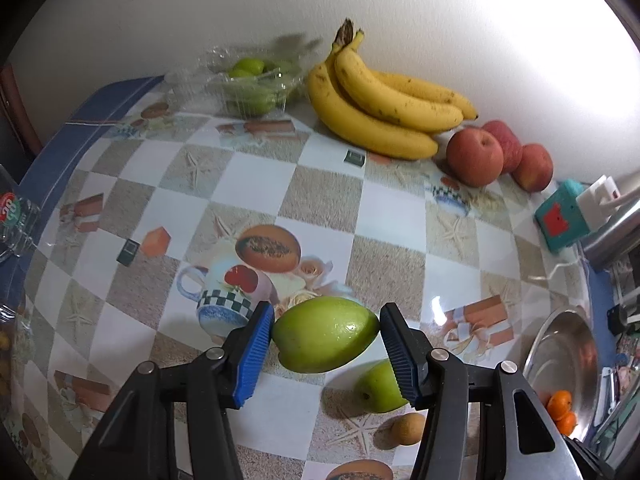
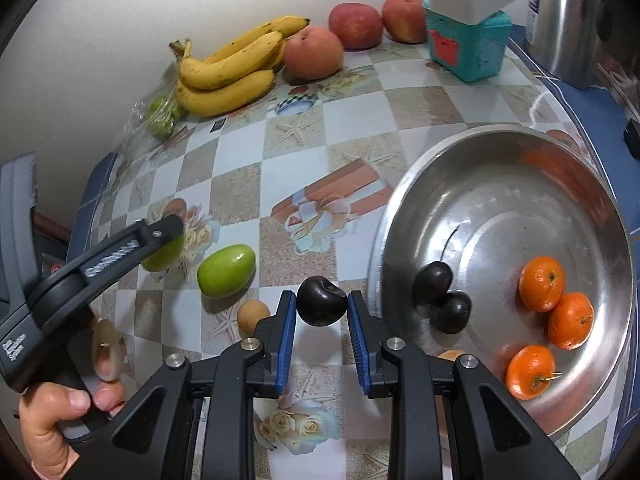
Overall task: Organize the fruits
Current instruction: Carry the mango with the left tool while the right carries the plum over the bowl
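My left gripper (image 1: 326, 330) is shut on a green fruit (image 1: 325, 334) and holds it above the table. A second green fruit (image 1: 378, 386) lies on the table below it, also seen in the right wrist view (image 2: 226, 271). My right gripper (image 2: 322, 306) is shut on a dark plum (image 2: 321, 300), just left of the steel bowl (image 2: 404, 208). The bowl holds two dark plums (image 2: 434, 282) and three oranges (image 2: 542, 283). A small tan fruit (image 2: 253, 316) lies beside the green one. The left gripper's finger (image 2: 156, 236) shows at left.
Bananas (image 1: 380, 108), three red apples (image 1: 475, 156) and a clear box of green fruits (image 1: 252, 86) stand along the wall. A teal box with a white plug (image 2: 466, 46) and a steel kettle (image 2: 564, 20) stand at the back right. A glass (image 1: 12, 220) is at the left edge.
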Available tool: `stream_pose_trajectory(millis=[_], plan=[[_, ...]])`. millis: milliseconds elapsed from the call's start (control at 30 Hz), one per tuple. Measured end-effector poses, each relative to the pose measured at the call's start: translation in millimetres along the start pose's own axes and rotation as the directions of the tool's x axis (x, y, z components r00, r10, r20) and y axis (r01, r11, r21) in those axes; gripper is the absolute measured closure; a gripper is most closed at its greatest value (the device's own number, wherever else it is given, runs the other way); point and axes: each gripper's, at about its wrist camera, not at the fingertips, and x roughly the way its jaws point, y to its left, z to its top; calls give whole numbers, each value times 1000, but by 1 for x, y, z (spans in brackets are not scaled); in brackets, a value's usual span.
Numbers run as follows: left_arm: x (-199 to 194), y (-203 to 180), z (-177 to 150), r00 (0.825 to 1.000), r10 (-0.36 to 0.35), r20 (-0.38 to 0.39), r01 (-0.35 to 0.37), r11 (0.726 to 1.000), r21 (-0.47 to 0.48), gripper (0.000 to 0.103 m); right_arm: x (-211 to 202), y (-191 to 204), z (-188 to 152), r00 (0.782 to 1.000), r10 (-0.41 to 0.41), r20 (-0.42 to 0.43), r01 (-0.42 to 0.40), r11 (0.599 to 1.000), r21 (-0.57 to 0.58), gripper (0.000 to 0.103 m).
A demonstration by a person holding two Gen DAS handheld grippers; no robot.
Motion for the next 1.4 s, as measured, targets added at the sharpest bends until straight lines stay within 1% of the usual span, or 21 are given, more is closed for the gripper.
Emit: stream_pose_trajectory(millis=[233,333,467,700,867,1067,1200,1300,1400], plan=[[-17,-5,5,999,-14,37,14,1000,0,45,-21,-33,5,998,-24,59,18,995,98,76],[-26,-10,6,998,-34,50,34,999,7,45,-33,-50,7,994,-58,94,43,988,146,76],[-36,-25,3,995,-54,80,51,998,43,45,-45,-72,7,987,-94,128,65,975,212,76],[-43,-59,-12,992,-104,68,95,987,129,45,-59,-112,4,976,-145,164,84,939,333,76],[-47,-95,-25,986,-160,49,146,964,221,45,-65,-131,2,967,-185,178,106,919,379,76],[-45,-132,-46,979,-205,-14,199,930,310,45,-65,-148,0,962,-209,176,118,899,421,76],[-43,-148,-57,974,-219,-49,223,912,345,45,-65,-155,-2,958,-221,180,122,889,442,76],[-41,-158,-64,967,-241,-81,254,898,359,45,-65,-159,-3,956,-227,183,123,883,454,76],[-43,-169,-71,964,-253,-82,265,882,390,45,-66,-164,-5,955,-230,187,119,877,466,76]])
